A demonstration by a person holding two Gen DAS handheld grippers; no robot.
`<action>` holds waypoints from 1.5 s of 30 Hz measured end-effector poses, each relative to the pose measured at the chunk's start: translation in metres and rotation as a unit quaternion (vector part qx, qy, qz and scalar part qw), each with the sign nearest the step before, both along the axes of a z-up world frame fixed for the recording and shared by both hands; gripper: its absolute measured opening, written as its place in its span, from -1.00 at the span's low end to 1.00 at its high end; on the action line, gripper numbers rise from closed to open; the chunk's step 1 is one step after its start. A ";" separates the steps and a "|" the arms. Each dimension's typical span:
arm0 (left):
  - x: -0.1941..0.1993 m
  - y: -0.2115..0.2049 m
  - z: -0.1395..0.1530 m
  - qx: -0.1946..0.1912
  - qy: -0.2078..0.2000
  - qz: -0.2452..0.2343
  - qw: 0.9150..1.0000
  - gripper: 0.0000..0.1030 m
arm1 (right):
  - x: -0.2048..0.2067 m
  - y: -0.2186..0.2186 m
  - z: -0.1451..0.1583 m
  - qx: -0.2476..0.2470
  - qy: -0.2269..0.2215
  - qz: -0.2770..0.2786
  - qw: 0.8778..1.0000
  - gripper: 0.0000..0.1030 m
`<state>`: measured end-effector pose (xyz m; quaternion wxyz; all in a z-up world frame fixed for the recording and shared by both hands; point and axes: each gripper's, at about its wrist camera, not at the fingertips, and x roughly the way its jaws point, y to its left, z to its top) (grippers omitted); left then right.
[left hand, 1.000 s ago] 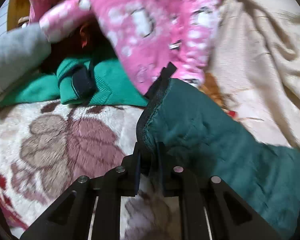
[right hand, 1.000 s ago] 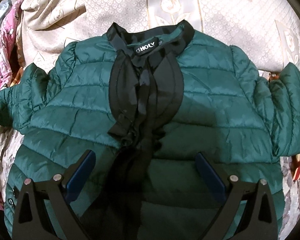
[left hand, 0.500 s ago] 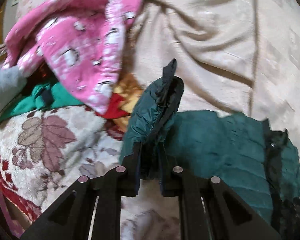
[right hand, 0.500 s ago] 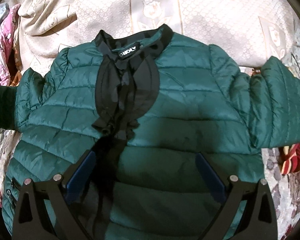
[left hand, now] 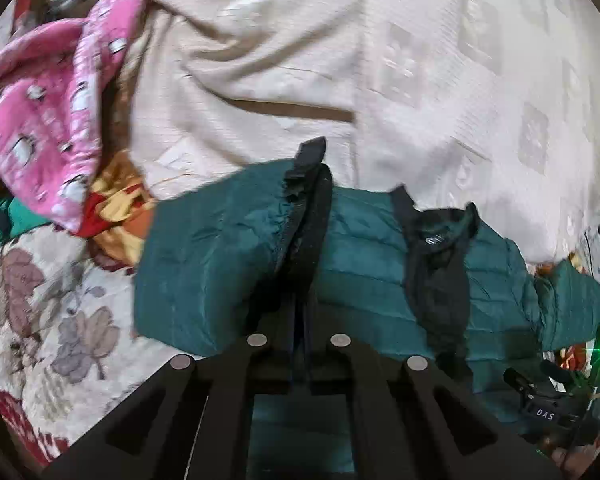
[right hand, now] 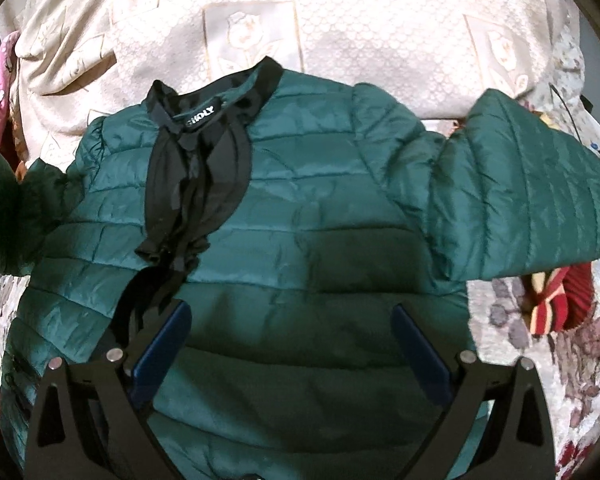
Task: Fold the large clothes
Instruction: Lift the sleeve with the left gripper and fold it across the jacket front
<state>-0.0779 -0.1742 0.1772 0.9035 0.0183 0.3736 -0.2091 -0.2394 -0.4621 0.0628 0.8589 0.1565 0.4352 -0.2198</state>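
A dark green quilted jacket (right hand: 300,208) with a black collar and black tie (right hand: 192,168) lies front up on the bed. My left gripper (left hand: 300,320) is shut on the cuff of the jacket's left sleeve (left hand: 220,256) and holds it lifted over the jacket body (left hand: 364,272). My right gripper (right hand: 292,344) is open and empty, hovering over the jacket's lower front. The right sleeve (right hand: 532,200) lies stretched out to the right. The right gripper's body shows at the lower right of the left wrist view (left hand: 548,404).
A cream patterned bedspread (right hand: 380,32) covers the bed beyond the collar. A floral blanket (left hand: 52,312) lies under the jacket. A pink printed garment (left hand: 44,120) and other clothes are piled at the left. A red and yellow striped cloth (right hand: 552,304) lies under the right sleeve.
My left gripper has carried the sleeve cuff up and rightward, from beside the clothes pile to over the jacket body. The right gripper has shifted right over the jacket and stays open.
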 end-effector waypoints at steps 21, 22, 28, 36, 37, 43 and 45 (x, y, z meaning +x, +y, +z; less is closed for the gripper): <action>-0.040 -0.122 0.002 -0.016 0.021 -0.115 0.993 -0.84 | -0.021 -0.026 -0.012 0.019 -0.004 -0.025 0.999 0.98; -0.042 -0.129 0.003 -0.017 0.021 -0.123 0.992 -0.84 | -0.021 -0.028 -0.012 0.017 -0.003 -0.026 1.000 0.98; -0.045 -0.168 -0.006 -0.026 0.037 -0.161 0.986 -0.84 | -0.023 -0.040 -0.014 0.010 0.011 -0.038 0.999 0.98; -0.041 -0.200 -0.039 -0.020 0.062 -0.177 0.982 -0.84 | -0.024 -0.048 -0.020 0.005 0.038 -0.030 0.999 0.98; -0.039 -0.202 -0.044 -0.023 0.070 -0.178 0.981 -0.84 | -0.024 -0.049 -0.021 0.006 0.040 -0.030 0.999 0.98; -0.036 -0.203 -0.059 -0.035 0.089 -0.188 0.977 -0.84 | -0.024 -0.048 -0.026 0.010 0.044 -0.029 0.999 0.97; -0.038 -0.200 -0.056 -0.043 0.088 -0.193 0.976 -0.84 | -0.025 -0.047 -0.026 0.011 0.045 -0.029 0.999 0.97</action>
